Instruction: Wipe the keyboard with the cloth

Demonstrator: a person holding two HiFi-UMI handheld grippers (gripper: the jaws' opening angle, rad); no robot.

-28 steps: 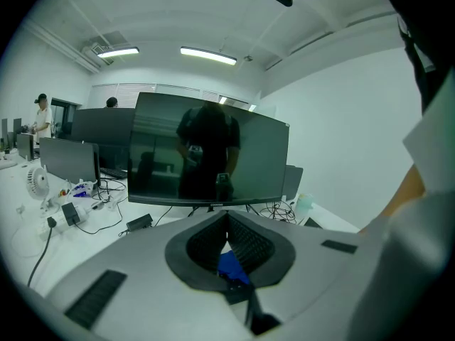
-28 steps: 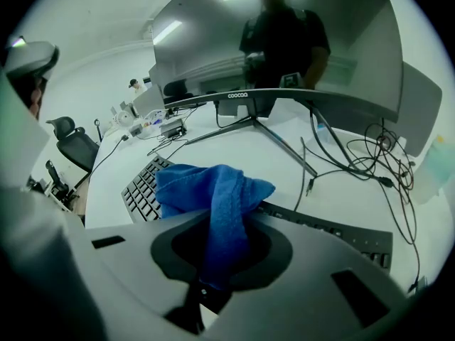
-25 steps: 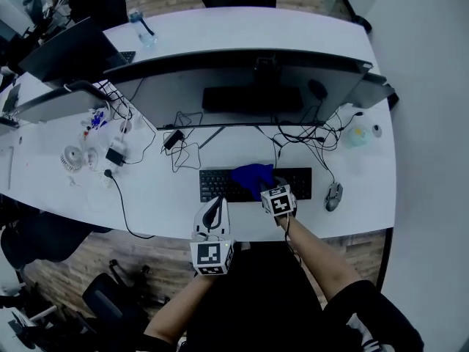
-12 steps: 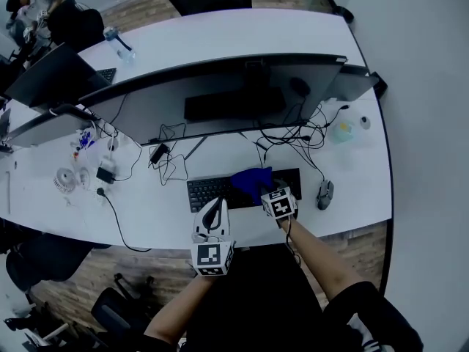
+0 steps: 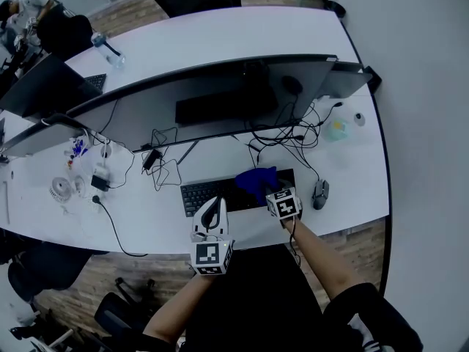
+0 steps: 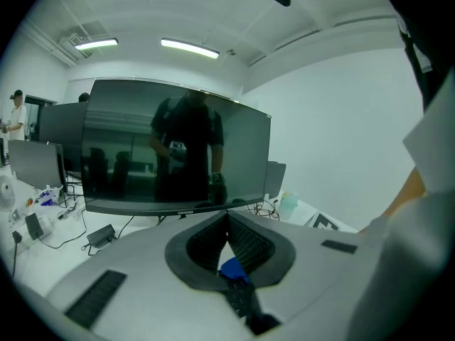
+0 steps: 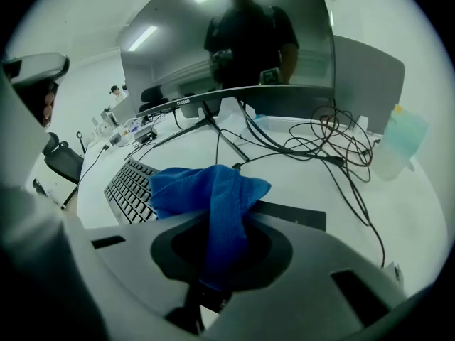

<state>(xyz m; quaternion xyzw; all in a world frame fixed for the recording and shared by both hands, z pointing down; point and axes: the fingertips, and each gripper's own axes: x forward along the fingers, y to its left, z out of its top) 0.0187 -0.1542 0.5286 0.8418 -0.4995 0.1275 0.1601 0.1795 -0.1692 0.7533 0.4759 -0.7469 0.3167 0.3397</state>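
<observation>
Nearest the person, at the front edge of the desk [image 5: 139, 215], the left hand-held gripper [image 5: 211, 210] is held above the left half of the keyboard [image 5: 209, 194]. In the left gripper view its jaws are closed, tips touching, with nothing clamped between them. Only a sliver of keys and blue fabric shows through the gap lower down.

Just to its right, the right hand-held gripper [image 5: 274, 191] is over the right half of the keyboard. Its jaws are closed on the blue cloth [image 5: 256, 180], pinching a fold of it. The right gripper view shows the cloth [image 7: 213, 197] rising out of the jaws and bunching in a loose heap. The heap rests on the keys towards the keyboard's back edge, and the key rows [image 7: 131, 187] run off to the left.

A mouse [image 5: 320, 193] lies just beside the keyboard's right end, near the desk's right front corner.

Behind the keyboard, tangled black cables [image 5: 282, 141] spread across the white surface. Farther back stands a wide curved monitor [image 5: 220, 94], its screen dark. A pale green container [image 5: 335, 129] sits towards the right edge of the desk, beyond the cables.
</observation>
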